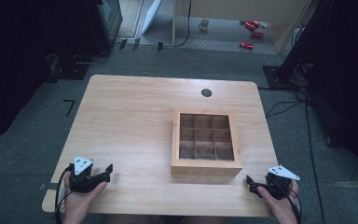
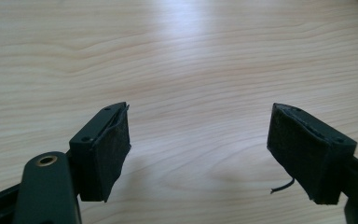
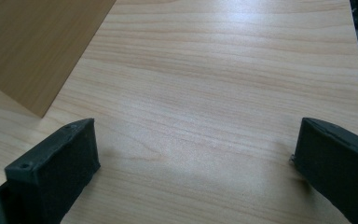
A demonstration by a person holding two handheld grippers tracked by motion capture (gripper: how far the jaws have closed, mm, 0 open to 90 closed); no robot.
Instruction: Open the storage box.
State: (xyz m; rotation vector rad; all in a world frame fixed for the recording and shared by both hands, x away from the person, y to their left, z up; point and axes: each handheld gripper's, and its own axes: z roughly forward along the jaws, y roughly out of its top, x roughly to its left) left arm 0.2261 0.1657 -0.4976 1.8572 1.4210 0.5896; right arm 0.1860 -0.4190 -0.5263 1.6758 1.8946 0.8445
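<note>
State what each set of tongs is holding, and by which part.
Nothing is held. The left tongs and right tongs both stand open over bare table, apart from the wooden box.

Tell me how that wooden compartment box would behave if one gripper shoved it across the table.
The wooden box sits flat on a broad base, so it would likely slide rather than tip. Its thick walls and inner dividers suggest it is stiff and fairly heavy. On the smooth table, a push off-centre would probably turn it.
</note>
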